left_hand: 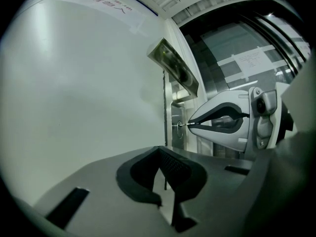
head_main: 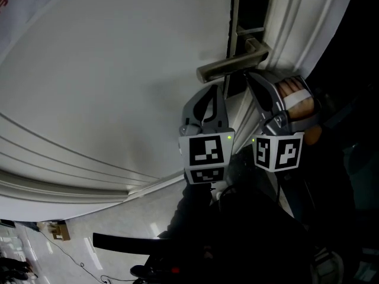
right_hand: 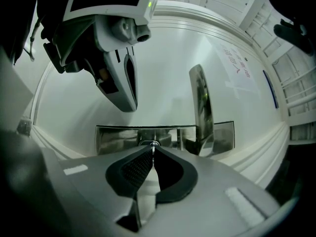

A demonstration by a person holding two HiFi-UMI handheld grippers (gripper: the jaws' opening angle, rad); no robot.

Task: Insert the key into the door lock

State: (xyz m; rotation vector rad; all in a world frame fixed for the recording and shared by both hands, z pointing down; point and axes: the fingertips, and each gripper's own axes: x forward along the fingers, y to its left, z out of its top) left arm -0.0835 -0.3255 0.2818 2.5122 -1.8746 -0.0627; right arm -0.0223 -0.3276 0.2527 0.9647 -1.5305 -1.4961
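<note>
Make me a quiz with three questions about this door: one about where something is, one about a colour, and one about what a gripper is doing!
1. Where is the key?
A. In the right hand-held gripper, tip at the lock
B. On the floor
C. Hanging on the door handle

2. What colour is the door?
A. Red
B. White
C. Blue

3. How are the left hand-held gripper's jaws?
A. Wide open
B. Shut on a key
C. Shut, holding nothing

Answers:
1 A: the right gripper view shows its jaws pinching the thin key, which points at the lock.
2 B: the door panel is plain white in every view.
3 C: the left gripper view shows the pads together with nothing between them.
</note>
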